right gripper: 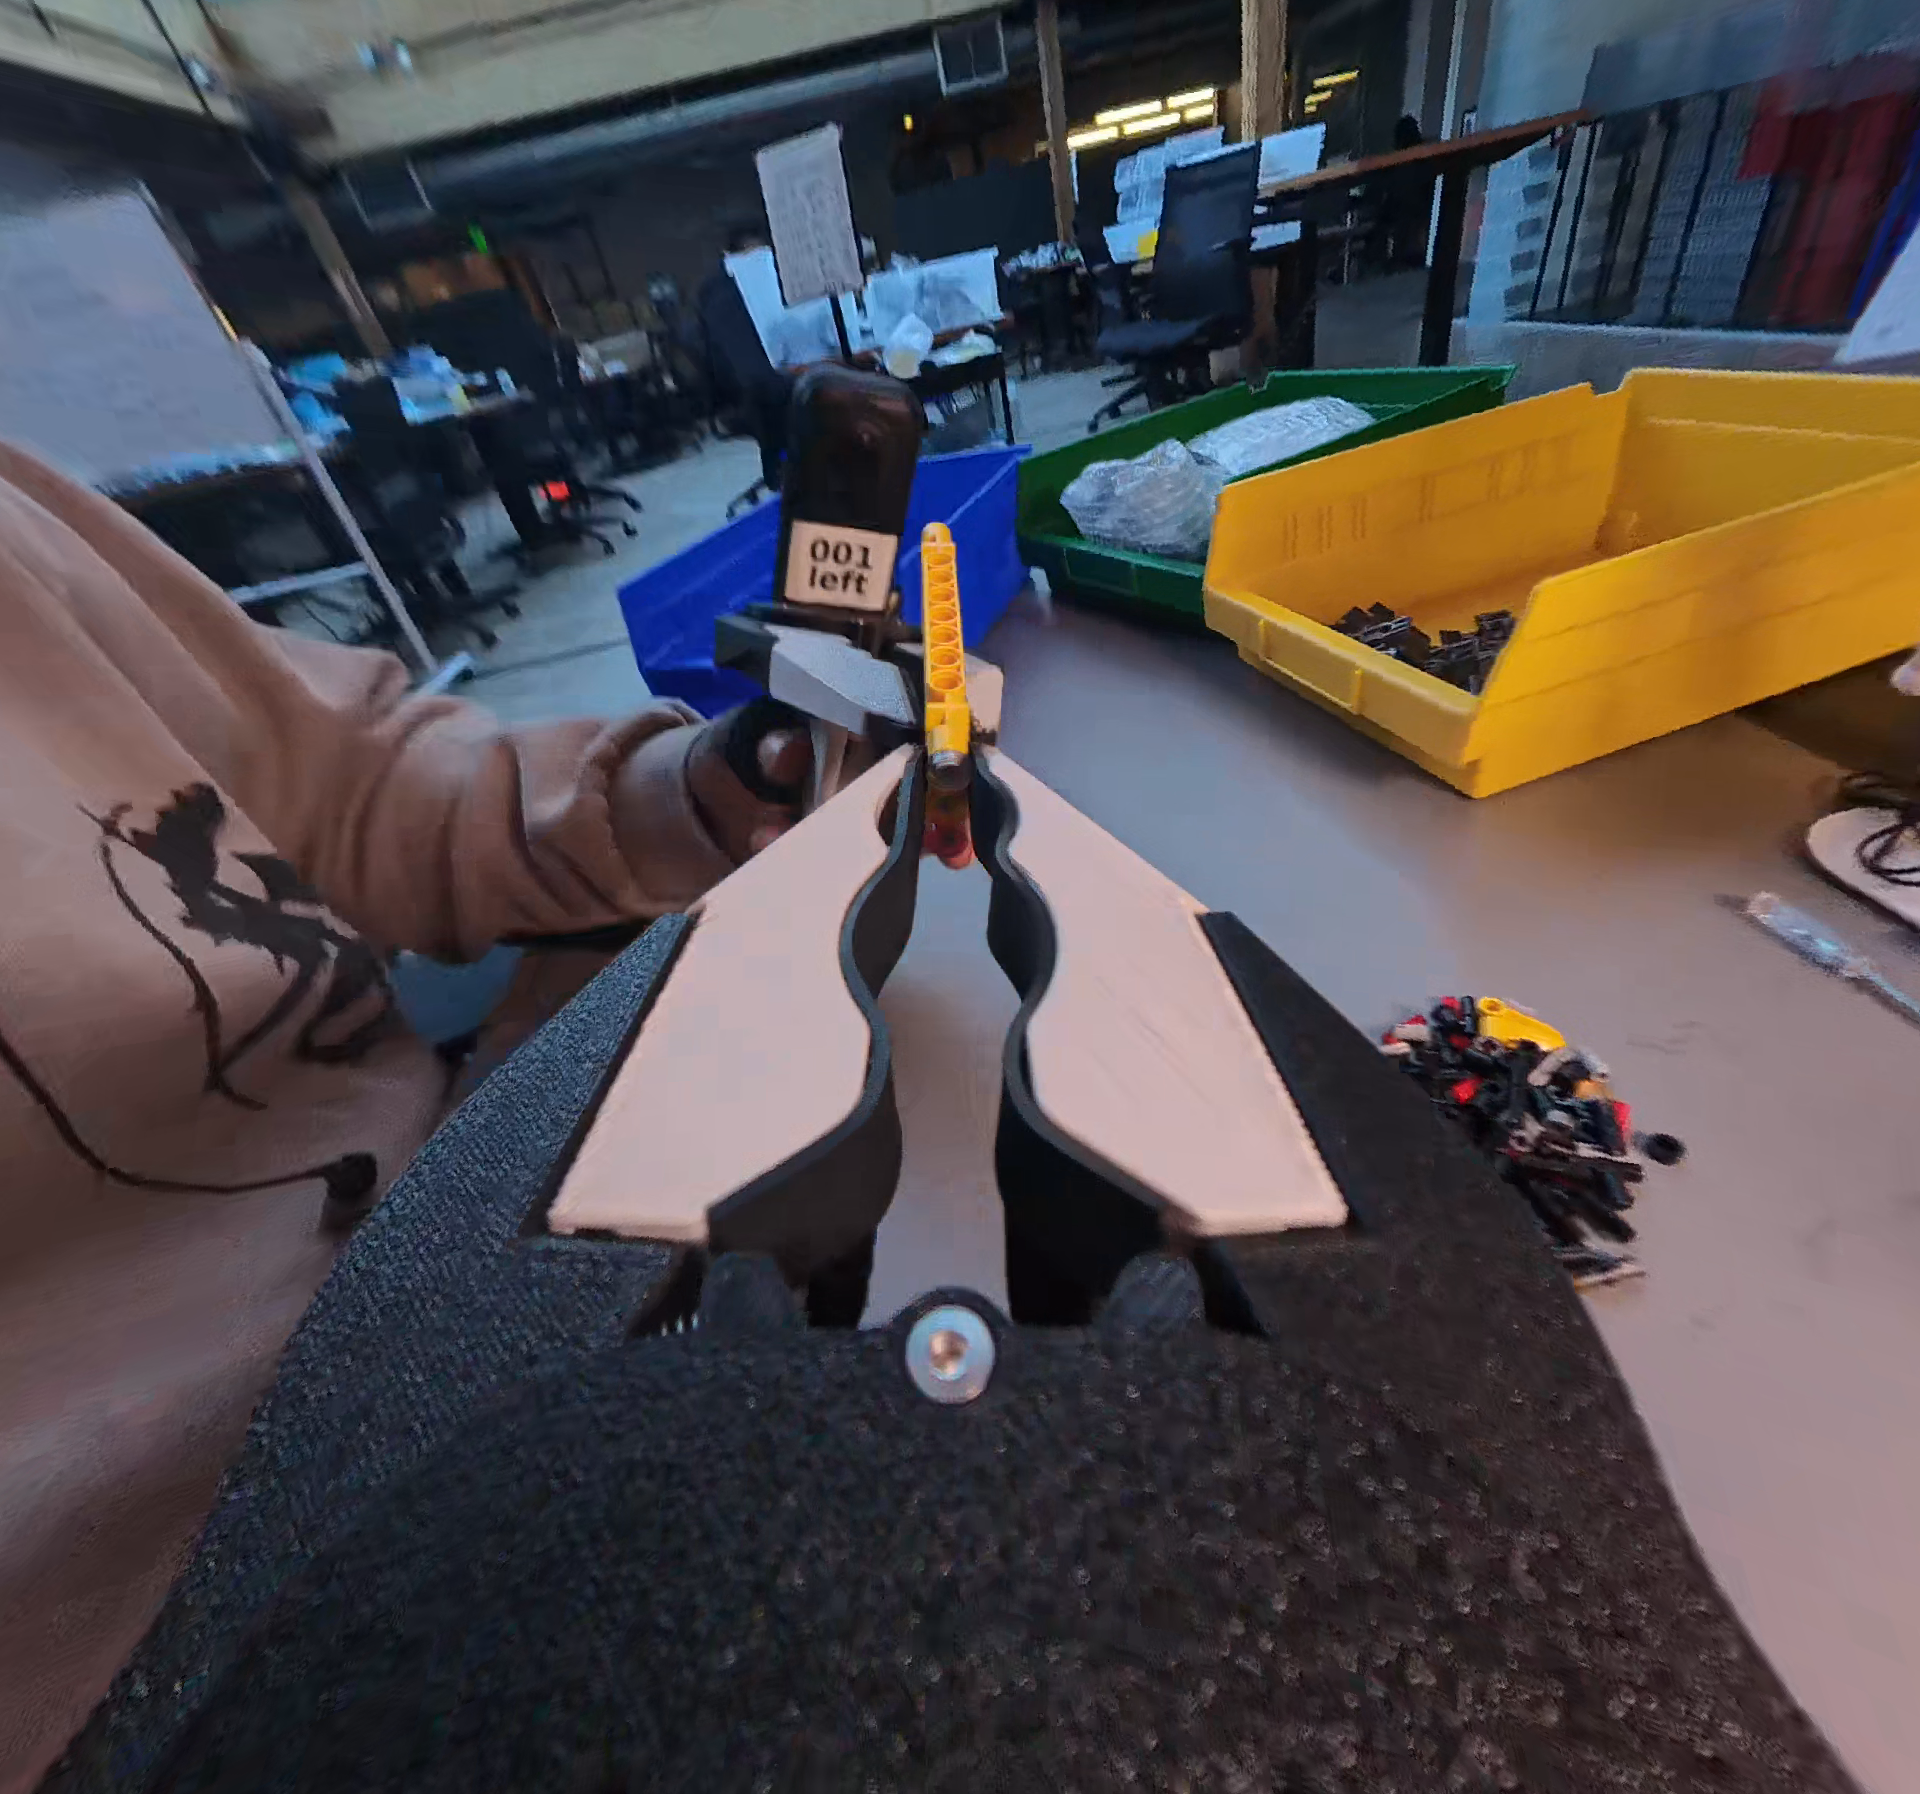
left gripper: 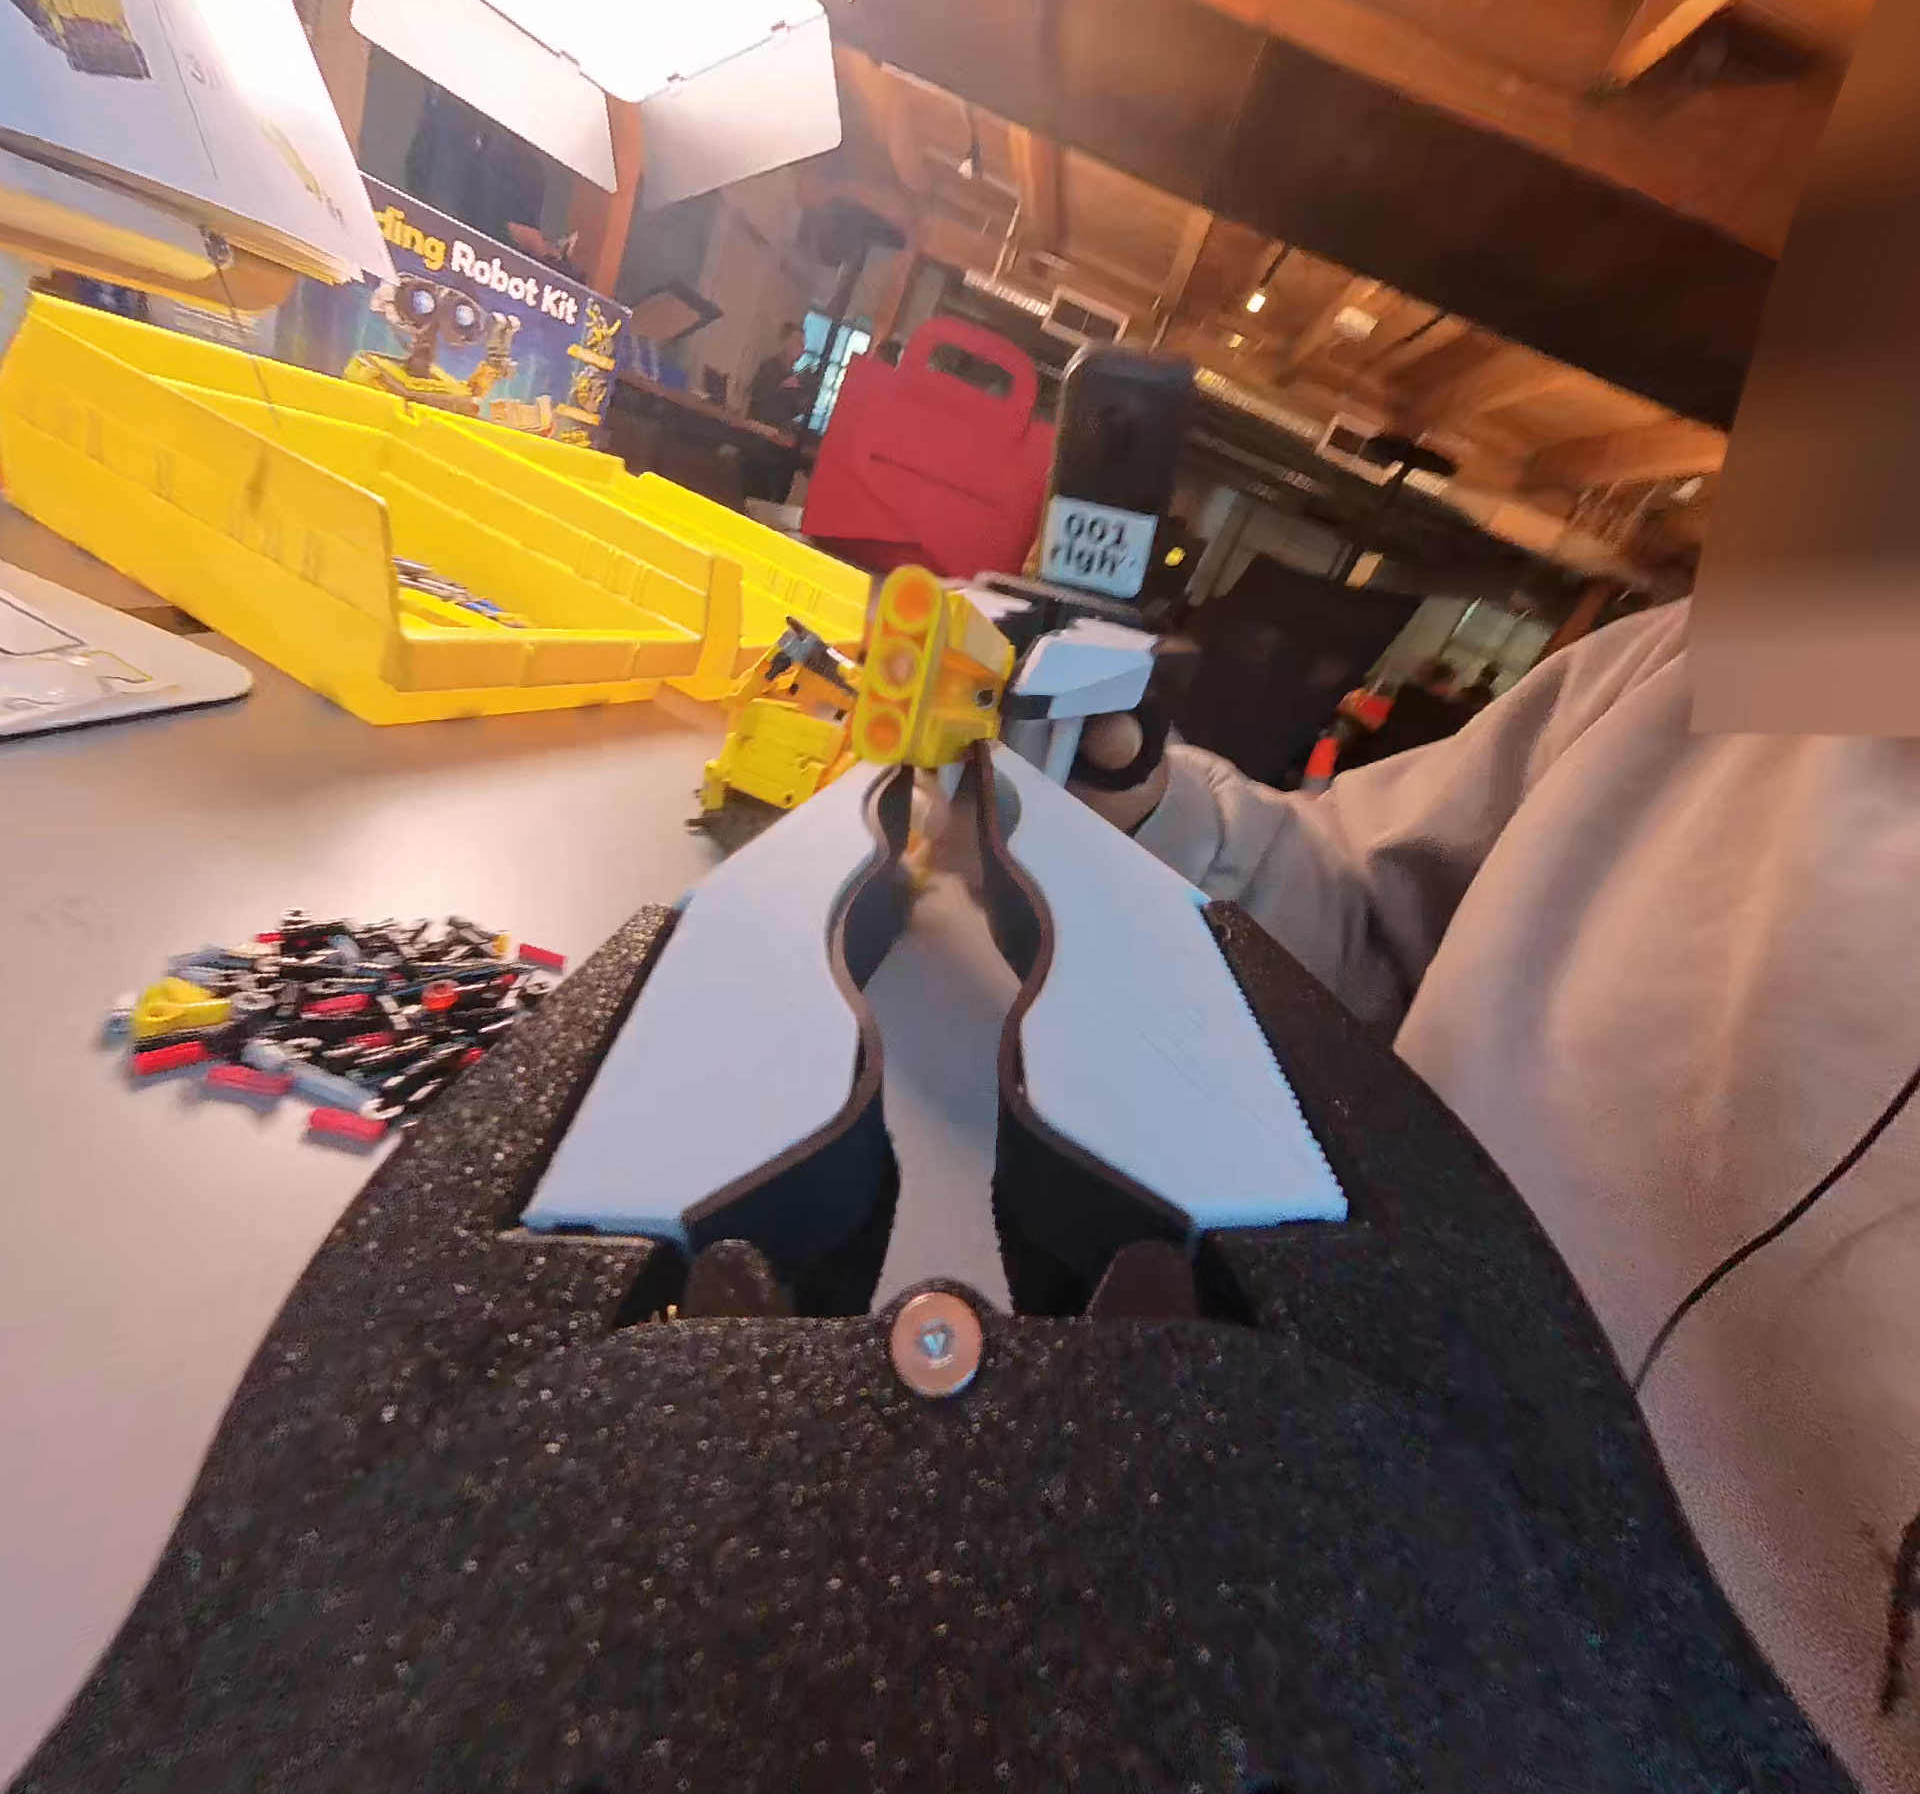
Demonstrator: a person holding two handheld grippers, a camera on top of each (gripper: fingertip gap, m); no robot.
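Above the grey tabletop, both sets of tongs meet over one small yellow brick piece! The left tongs are pinched narrow on a yellow block with three round holes, held upright at the fingertips. From the other side, the right tongs are closed tight on a short red-and-grey pin that sits at the foot of a yellow holed beam; the beam stands upright, and the left tongs grip it from the far side. Whether block and beam are one and the same piece, I cannot tell.

Now the containers! A yellow bin sits on the tabletop with a small heap of black parts in its front corner. Beside it, a green bin carries clear plastic bags, and next along is a blue bin, contents hidden. In the left wrist view a row of yellow bins lies at the far edge, with a few small parts just showing in the nearest one, and a printed box stands behind them.

Loose on the tabletop lies a pile of black, red and grey pieces. A partly built yellow model stands just behind the held block.
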